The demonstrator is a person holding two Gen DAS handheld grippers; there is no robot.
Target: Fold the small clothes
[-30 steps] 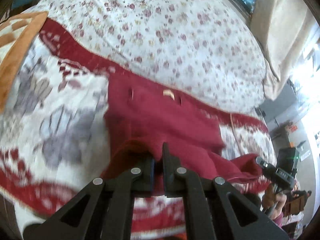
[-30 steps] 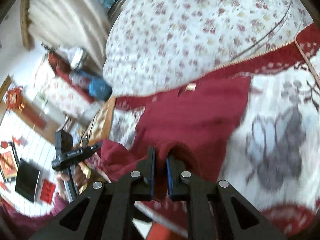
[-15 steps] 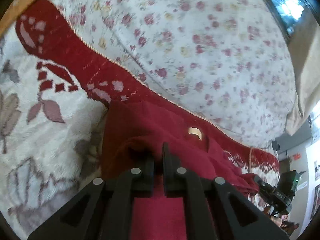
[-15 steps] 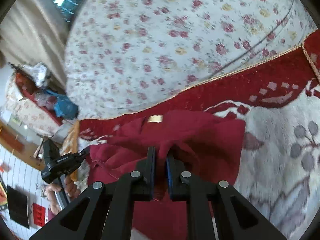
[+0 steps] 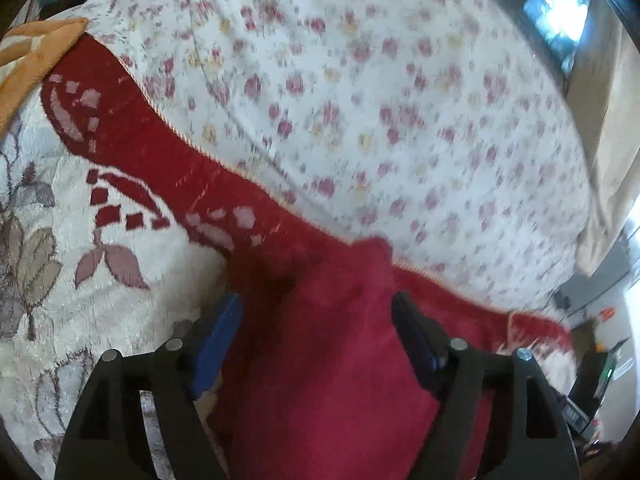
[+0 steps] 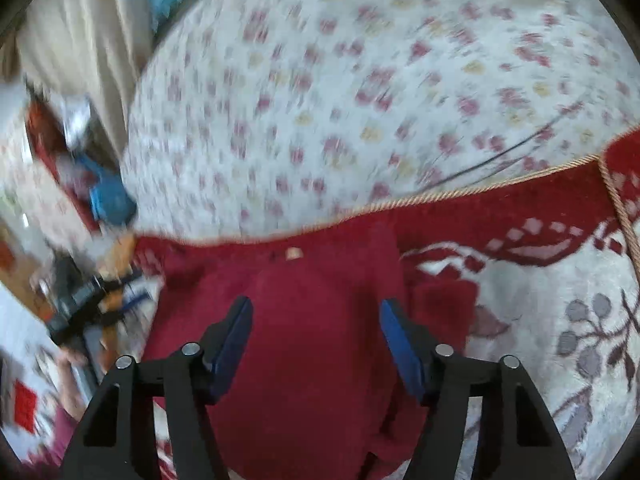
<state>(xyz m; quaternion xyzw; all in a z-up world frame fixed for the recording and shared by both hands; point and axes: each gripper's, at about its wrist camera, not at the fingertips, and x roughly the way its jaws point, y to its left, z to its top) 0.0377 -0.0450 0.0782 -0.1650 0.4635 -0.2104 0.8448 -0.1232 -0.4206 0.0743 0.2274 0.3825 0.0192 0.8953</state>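
Left gripper [image 5: 316, 320]: jaws spread wide, blue pads on both fingers showing, nothing pinched between them; the red garment [image 5: 332, 360] lies in the gap and under it.

Right gripper [image 6: 316, 324]: wide apart too, blue pads bare, no cloth clamped; it hangs right over the garment's middle.

Red garment [image 6: 304, 320]: a small deep-red fleecy piece, lying bunched on the blanket [image 6: 560, 320], its far edge up against the blanket's red border. In the right wrist view a small pale label [image 6: 295, 254] sits near that far edge.

Blanket [image 5: 100, 280]: cream, plush, with grey and mauve leaf patterns and a broad red border trimmed in gold cord [image 6: 460, 194]; the garment covers part of the border.

Floral sheet [image 5: 380, 100]: white with small pink and yellow flowers, spreading beyond the blanket's corded edge, on the far side from the garment.

Orange cloth [image 5: 28, 56]: a corner of it, off the blanket's left end in the left wrist view.

Curtain [image 6: 84, 28]: beige, past the floral sheet.

Sharpness: both views are motion-blurred, so finer folds in the garment are hard to read.
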